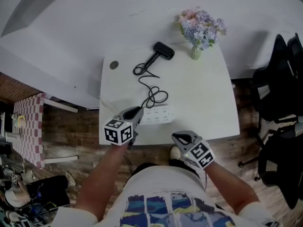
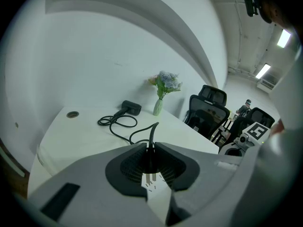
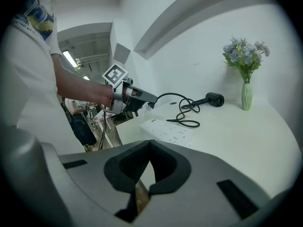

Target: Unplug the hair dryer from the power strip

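Over the table [image 1: 203, 103], left tool [image 2: 151, 144] pinches the plug [image 2: 150, 161], prongs [image 2: 150, 178] toward the person [image 1: 161, 195]; right tool [image 3: 150, 143] closed.

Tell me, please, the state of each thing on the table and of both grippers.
plug: unplugged, prongs bare
left gripper: shut on the plug
right gripper: shut, empty
power strip: lying flat, nothing plugged in
hair dryer: lying down, untouched
cord: slack, looped
vase: upright, holding flowers

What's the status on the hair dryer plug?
Left gripper shut on plug, prongs bare, clear of power strip. Right gripper shut, empty. Nothing in the way.
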{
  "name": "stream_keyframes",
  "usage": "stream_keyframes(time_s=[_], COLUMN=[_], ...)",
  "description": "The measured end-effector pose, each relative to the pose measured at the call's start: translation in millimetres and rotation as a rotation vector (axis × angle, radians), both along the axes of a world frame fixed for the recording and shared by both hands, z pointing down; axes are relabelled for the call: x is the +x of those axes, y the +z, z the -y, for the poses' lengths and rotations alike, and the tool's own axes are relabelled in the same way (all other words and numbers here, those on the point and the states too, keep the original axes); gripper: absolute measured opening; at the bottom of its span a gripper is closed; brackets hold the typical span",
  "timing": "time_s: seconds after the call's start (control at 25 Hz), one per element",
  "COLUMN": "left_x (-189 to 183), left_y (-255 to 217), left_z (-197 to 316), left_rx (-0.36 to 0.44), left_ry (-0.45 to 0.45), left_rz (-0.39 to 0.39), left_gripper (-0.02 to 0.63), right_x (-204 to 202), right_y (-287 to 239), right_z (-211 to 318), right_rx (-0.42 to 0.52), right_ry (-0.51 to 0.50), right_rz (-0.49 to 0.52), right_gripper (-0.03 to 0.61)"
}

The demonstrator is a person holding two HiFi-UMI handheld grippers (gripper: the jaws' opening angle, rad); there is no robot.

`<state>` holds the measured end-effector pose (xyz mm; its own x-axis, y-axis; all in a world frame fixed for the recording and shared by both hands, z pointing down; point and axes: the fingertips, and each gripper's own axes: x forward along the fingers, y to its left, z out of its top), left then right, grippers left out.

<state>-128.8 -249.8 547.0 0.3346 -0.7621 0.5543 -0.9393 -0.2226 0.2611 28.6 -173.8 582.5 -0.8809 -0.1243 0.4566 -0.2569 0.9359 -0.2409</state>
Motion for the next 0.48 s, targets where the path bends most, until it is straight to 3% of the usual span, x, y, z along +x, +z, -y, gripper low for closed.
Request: stream_keyframes(time_s=[0.48], left_x=[4.3], left_y=[-1.2], left_z=[2.0], left_rx=[0.003], left_ry=[0.011], left_rz=[-0.001], left_gripper=[0.052], right_x=[7.0], right_y=[0.3], right_z=[1.8], right_rx=[0.001], right_ry=[0.025], right_rz=[0.001], right_gripper=[-0.003])
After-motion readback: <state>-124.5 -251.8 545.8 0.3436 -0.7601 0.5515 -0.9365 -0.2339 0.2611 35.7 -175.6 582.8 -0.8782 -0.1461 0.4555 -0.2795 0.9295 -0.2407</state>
